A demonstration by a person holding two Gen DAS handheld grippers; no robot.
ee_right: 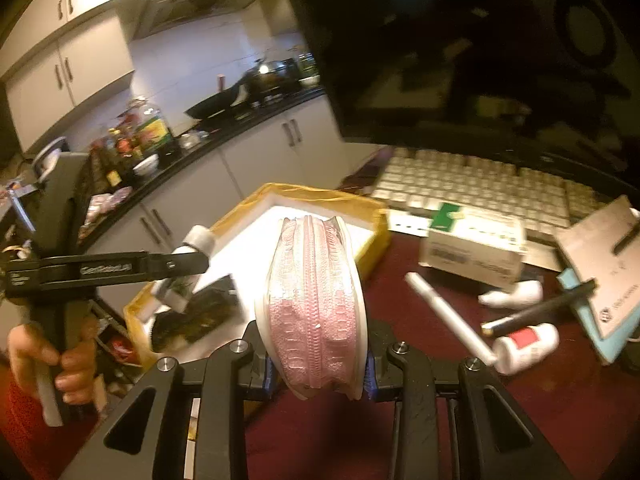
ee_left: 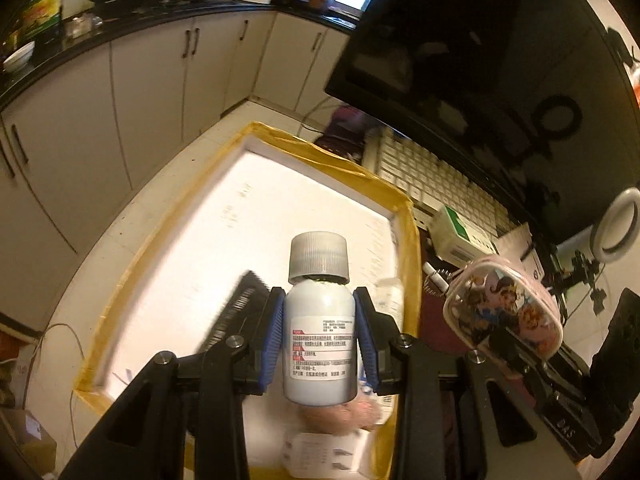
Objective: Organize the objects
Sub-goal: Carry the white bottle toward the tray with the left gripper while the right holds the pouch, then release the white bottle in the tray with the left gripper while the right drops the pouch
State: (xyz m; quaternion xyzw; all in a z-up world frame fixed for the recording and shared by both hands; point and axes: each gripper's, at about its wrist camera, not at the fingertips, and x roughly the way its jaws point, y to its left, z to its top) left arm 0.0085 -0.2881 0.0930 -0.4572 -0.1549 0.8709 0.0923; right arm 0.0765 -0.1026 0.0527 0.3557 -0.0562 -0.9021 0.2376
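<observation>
My left gripper (ee_left: 319,332) is shut on a white medicine bottle (ee_left: 319,344) with a grey ribbed cap, held upright above a white foam box (ee_left: 256,216) with yellow taped rims. My right gripper (ee_right: 318,356) is shut on a pink zippered pouch (ee_right: 312,304), held on edge over the dark red table just right of the box (ee_right: 372,208). The pouch also shows in the left wrist view (ee_left: 504,308) with cartoon figures on its side. The left gripper (ee_right: 188,260) and its bottle (ee_right: 192,248) show in the right wrist view over the box.
On the red table (ee_right: 560,408) lie a green-and-white carton (ee_right: 472,244), a white pen (ee_right: 448,316), a black pen (ee_right: 540,308), small white bottles (ee_right: 524,344), a notebook (ee_right: 604,264), and a keyboard (ee_right: 480,184) under a monitor (ee_right: 460,48). Inside the box lie a dark packet (ee_right: 196,316) and other items.
</observation>
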